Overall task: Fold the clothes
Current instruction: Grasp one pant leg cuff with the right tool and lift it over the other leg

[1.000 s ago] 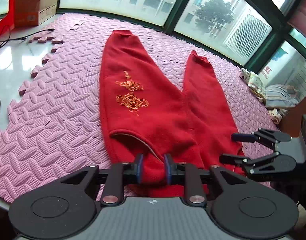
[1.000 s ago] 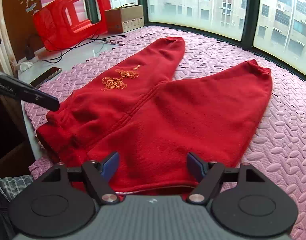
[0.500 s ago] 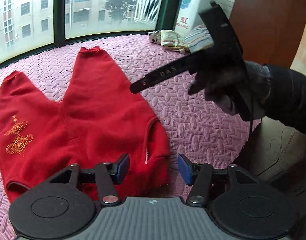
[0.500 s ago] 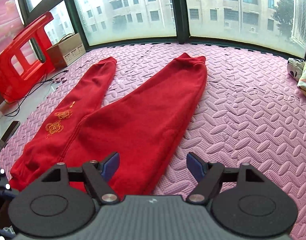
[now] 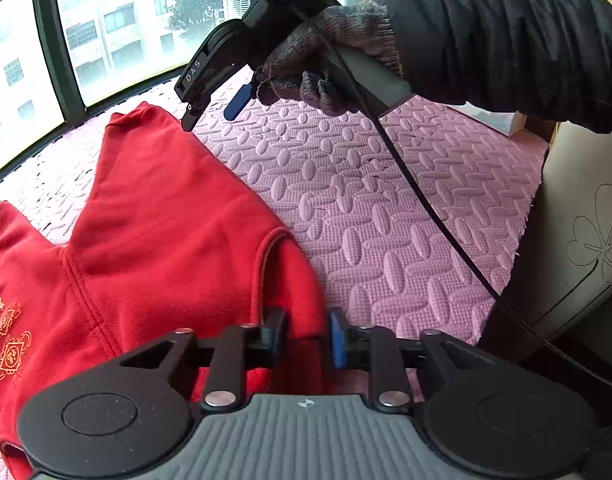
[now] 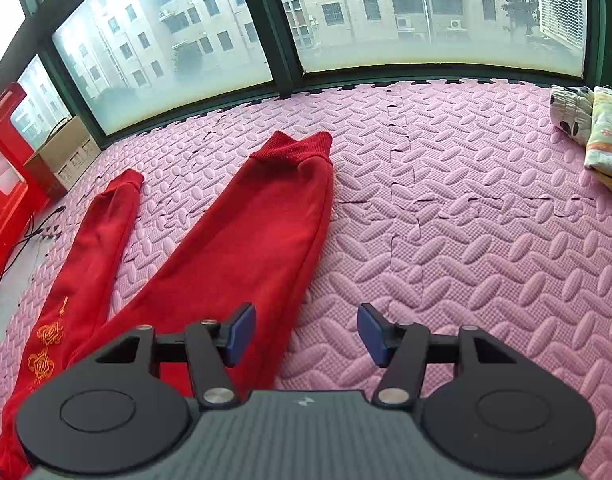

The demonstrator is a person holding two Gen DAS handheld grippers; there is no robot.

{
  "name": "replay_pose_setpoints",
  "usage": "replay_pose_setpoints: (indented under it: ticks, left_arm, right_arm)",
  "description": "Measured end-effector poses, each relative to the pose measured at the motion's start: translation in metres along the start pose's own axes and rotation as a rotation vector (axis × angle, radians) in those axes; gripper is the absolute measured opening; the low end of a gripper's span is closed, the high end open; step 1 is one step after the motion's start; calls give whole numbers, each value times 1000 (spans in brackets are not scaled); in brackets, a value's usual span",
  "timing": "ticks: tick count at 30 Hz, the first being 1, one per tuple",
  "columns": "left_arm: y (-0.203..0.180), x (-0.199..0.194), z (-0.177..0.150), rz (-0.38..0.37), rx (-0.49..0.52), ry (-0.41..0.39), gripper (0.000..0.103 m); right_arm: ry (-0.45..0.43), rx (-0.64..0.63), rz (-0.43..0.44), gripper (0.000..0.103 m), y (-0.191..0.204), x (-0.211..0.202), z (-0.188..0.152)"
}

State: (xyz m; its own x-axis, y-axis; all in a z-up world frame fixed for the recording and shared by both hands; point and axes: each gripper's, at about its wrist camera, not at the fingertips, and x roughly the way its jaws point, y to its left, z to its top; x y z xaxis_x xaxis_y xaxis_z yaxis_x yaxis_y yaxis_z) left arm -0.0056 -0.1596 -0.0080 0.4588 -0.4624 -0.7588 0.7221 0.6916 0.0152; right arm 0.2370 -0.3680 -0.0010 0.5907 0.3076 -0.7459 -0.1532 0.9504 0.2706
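A: Where do the red trousers [image 6: 242,248] sit against the pink foam mat [image 6: 485,240]?

B: Flat on its left part, both legs pointing toward the window [image 6: 425,12]. Two legs, counted — the broad one with a ribbed cuff [image 6: 296,146] near the middle, the thinner one further left with gold embroidery [image 6: 46,344] low on it. The waist corner [image 5: 290,264] lies close to the mat's near edge.

A: Open room?

B: Right of the trousers the mat is bare pink foam out to the folded cloths [image 6: 593,128] at its far right edge, two or so, stacked. Beyond the mat's left edge there is a white floor with a black cable [image 6: 22,240] on it.

A: Any containers?

B: One cardboard box [image 6: 62,156] off the mat's far left corner, against the window; its contents are not visible. A red plastic piece [image 6: 6,184] stands left of it.

A: The tools?

B: The left gripper [image 5: 304,336] is narrowed onto the waist corner, red fabric pinched between its pads. The right gripper [image 6: 304,332] is spread wide, holding nothing, hovering over the mat just right of the broad leg — in the left wrist view a gloved hand [image 5: 325,60] carries it above the mat
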Motion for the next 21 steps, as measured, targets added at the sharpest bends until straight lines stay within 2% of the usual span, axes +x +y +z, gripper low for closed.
replay_pose_setpoints:
  ticks: [3, 7, 11, 14, 17, 18, 21]
  left_arm:
    - [22, -9, 4, -56, -112, -17, 14]
    - [48, -31, 8, -103, -240, -81, 13]
    - [68, -49, 9, -124, -329, -129, 13]
    - [78, -56, 6, -136, -375, -145, 13]
    - [85, -63, 3, -139, -403, -162, 13]
    - [87, -65, 2, -139, -411, -167, 13]
    - [92, -74, -4, -139, -442, -187, 12]
  right_arm:
    - [-6, 8, -10, 54, -2, 20, 20]
    - [3, 30, -15, 51, -3, 41, 38]
    - [4, 64, -31, 49, -4, 63, 54]
    - [0, 98, -30, 43, -3, 73, 59]
    - [-9, 112, -45, 28, 1, 77, 60]
    - [-14, 117, -50, 19, 2, 76, 62]
    - [-29, 137, -60, 10, 7, 71, 67]
